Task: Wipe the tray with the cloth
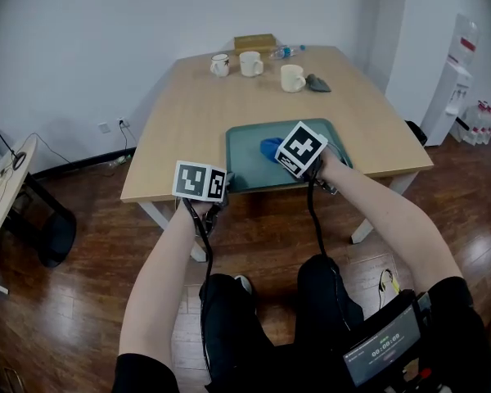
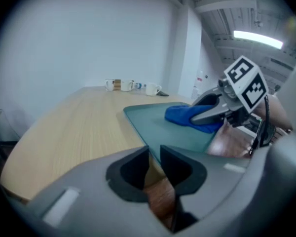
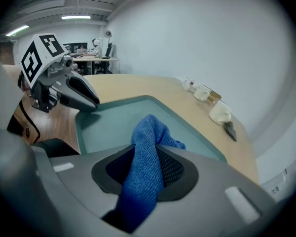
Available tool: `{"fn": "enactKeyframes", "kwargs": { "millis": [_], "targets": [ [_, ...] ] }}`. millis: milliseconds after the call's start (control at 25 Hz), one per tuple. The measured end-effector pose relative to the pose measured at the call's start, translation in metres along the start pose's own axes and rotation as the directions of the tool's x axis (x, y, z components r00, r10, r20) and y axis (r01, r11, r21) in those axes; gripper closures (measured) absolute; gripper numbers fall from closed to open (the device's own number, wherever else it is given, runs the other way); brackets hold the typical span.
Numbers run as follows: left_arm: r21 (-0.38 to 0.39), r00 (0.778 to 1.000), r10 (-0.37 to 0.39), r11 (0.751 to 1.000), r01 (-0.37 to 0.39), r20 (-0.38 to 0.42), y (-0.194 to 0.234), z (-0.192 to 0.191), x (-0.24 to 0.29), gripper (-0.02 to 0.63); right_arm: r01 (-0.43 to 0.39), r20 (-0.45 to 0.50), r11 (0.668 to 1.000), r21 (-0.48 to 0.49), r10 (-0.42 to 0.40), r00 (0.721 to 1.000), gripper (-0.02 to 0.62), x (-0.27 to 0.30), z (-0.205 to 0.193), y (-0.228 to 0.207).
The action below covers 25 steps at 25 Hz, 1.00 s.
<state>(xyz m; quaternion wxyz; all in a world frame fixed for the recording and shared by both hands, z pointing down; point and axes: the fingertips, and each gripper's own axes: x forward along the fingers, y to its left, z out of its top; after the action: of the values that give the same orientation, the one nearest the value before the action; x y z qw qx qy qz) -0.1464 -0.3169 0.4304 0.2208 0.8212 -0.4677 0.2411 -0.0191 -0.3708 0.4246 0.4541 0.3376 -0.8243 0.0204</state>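
My right tongs (image 3: 147,149) are clamped on the blue cloth (image 3: 151,135). A fold of it is pinched between the pads, and its free end bunches up on the floor of the green tray (image 1: 245,160). The cloth sits toward the tray's near right part, with bare green showing to its left and beyond it.

My left tongs (image 2: 154,154) are drawn in to a narrow slit at the tray's near left corner. The rim (image 2: 136,127) runs straight into that slit, so I read it as nipped between the pads.

The tray lies flat at the near edge of the wooden counter (image 1: 192,113). At the far end, well away from it, stand three pale mugs: one at the left (image 1: 219,65), one beside it (image 1: 250,63) and one further right (image 1: 292,78). Just beside that last mug is a small dark object (image 1: 317,83) that I cannot make out. Behind the mugs there is a wooden box (image 1: 254,42), and a plastic bottle (image 1: 285,51) lies on its side.
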Motion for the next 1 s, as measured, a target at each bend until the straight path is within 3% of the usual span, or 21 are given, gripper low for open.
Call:
{"fn": "enactKeyframes", "kwargs": {
  "millis": [200,400,560,1000],
  "targets": [
    [-0.008,1.000,-0.022,1.000,0.022,-0.001,-0.001,0.000,0.000,0.529,0.137,-0.101,0.986,0.092,-0.128,0.987,0.482,-0.028,-0.078,-0.076],
    [-0.031,0.999,-0.036,0.999,0.036,0.012,-0.001,0.002,0.000,0.529,0.149,-0.050,0.957,0.251,-0.140,0.989,0.482,-0.036,-0.099,-0.094],
    [-0.051,0.999,-0.039,0.998,0.041,0.031,-0.002,0.003,0.000,0.529,0.150,-0.036,0.965,0.217,-0.145,0.989,0.482,-0.029,-0.082,-0.076],
    [-0.053,0.999,-0.037,0.998,0.039,0.032,-0.004,0.003,0.001,0.529,-0.062,0.054,0.997,0.039,0.060,0.997,0.480,0.015,0.039,0.047]
  ]
}}
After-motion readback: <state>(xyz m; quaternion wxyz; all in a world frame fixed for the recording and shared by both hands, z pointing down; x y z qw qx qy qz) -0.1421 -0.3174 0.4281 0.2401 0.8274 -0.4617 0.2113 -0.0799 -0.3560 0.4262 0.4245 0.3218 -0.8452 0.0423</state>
